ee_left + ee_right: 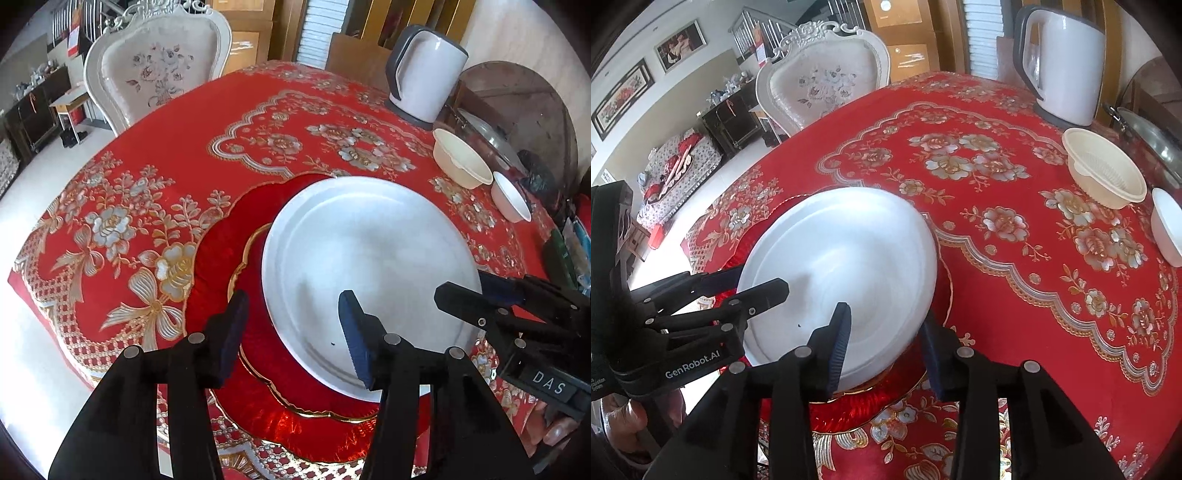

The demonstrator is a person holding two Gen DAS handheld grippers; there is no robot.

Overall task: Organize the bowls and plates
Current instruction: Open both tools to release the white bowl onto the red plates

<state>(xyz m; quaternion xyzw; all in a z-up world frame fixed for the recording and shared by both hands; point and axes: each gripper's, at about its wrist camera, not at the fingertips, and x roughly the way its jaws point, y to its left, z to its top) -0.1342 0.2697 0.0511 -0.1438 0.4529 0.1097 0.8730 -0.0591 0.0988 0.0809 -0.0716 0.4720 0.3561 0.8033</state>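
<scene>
On top of the red plate (258, 354) sits the big white plate (369, 266). Both grippers straddle the white plate's near rim with fingers apart, not pinching: the left gripper (293, 338) on one side, the right gripper (886, 347) on the other. Beyond the white plate, near the kettle (424, 74), stand a cream bowl (460, 162) and a small white bowl (511, 197).

Ornate white chair (159, 70) on pale floor (48, 173).

White plate (369, 258) on red charger (229, 258), left tongs (291, 332) open astride its rim
</scene>
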